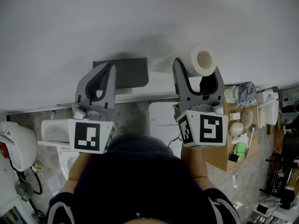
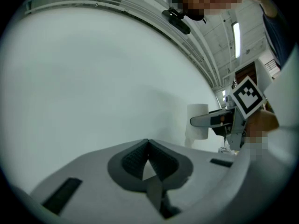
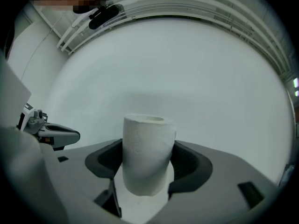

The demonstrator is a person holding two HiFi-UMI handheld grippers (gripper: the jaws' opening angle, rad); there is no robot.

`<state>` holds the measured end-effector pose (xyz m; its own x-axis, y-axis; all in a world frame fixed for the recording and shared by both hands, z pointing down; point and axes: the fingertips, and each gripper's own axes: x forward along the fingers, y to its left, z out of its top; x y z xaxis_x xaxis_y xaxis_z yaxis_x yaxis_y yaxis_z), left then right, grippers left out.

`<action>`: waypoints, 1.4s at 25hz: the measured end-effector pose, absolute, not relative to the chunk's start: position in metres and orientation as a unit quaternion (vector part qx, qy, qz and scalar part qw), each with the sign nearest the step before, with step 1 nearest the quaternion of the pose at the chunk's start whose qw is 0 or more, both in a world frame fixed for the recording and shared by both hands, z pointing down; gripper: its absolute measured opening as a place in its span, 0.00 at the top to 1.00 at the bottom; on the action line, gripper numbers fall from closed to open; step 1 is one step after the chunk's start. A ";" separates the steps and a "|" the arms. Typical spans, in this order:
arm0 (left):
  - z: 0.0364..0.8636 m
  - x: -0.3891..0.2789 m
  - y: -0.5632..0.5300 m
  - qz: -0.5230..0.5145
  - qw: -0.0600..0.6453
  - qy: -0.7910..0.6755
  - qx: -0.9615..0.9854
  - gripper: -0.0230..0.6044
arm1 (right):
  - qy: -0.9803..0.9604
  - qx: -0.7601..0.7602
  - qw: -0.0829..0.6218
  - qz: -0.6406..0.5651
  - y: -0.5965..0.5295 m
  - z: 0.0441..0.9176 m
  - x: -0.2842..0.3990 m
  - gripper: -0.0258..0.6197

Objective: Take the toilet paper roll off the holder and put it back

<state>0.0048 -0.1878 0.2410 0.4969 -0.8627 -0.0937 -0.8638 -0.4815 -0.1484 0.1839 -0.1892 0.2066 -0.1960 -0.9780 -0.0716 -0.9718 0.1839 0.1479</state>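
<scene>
The white toilet paper roll (image 1: 201, 59) (image 3: 148, 152) sits upright between the jaws of my right gripper (image 1: 197, 73) (image 3: 147, 164), which is shut on it, held in front of the white wall. The dark grey holder (image 1: 122, 72) is on the wall to the left of the roll, with no roll on it. My left gripper (image 1: 103, 80) (image 2: 148, 146) is just below the holder, its jaws shut together on nothing. In the left gripper view the roll (image 2: 196, 120) and the right gripper (image 2: 219, 120) show at the right.
A white toilet (image 1: 53, 130) stands on the floor at lower left, next to a white appliance (image 1: 16, 146). A cardboard box (image 1: 236, 146) with bottles and small items sits at the right. The person's dark torso fills the bottom of the head view.
</scene>
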 end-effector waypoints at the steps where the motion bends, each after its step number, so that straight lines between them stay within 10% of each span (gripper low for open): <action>1: 0.242 0.005 -0.187 0.002 0.087 0.501 -0.861 0.96 | -0.767 0.636 0.022 -0.079 -0.189 0.208 0.186 0.47; 35: 0.252 -0.005 -0.170 -0.022 0.078 0.533 -0.842 0.96 | -0.765 0.639 0.068 -0.043 -0.183 0.281 0.206 0.47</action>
<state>-0.0050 -0.1698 0.2522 0.4310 -0.9012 -0.0457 -0.8942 -0.4198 -0.1558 0.2058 -0.1826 0.2806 -0.1746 -0.9834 0.0487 -0.9718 0.1800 0.1525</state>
